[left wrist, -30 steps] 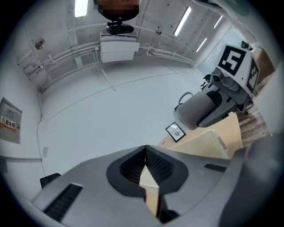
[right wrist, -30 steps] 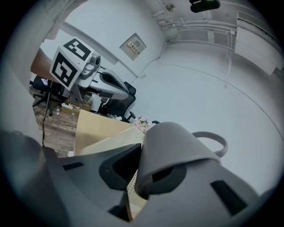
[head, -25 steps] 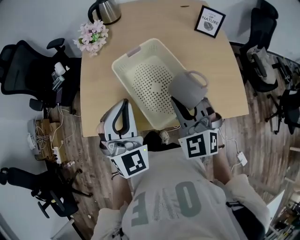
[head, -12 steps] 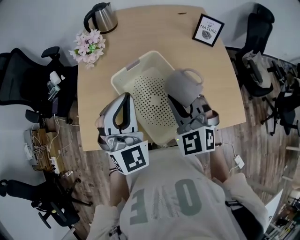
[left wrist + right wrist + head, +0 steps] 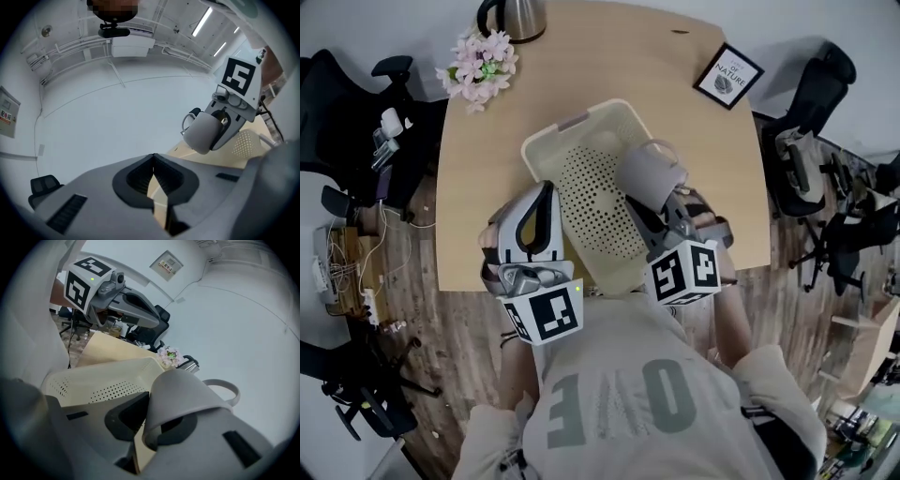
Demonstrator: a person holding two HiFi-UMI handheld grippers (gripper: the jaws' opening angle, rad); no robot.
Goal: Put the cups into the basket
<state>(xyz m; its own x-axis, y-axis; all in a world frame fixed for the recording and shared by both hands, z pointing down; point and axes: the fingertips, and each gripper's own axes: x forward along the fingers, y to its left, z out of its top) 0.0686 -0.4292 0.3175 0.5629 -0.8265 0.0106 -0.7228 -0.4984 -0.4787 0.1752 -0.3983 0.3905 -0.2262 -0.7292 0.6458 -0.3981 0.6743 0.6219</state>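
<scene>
Grey smooth cup w/ a loop handle hangs in the air over the right-hand part of the cream perforated plastic basket, clear of its floor & tilted, handle pointing away from the person. It's pinched by the right gripper at the wall near the rim: in the right gripper view one jaw sits inside the mouth & the other outside, narrowly apart w/ only the cup wall btw them. The left gripper waits by the basket's near-left corner above the light wooden table, jaws closed together on nothing. Step in hand, prob.: carry is done, placement not yet. Next move calls for lowering the cup until it rests on the dotted floor, away from the side wall so rim & handle don't catch, then parting the jaws & lifting straight out. Letting go from this height would risk a bounce or tip.
</scene>
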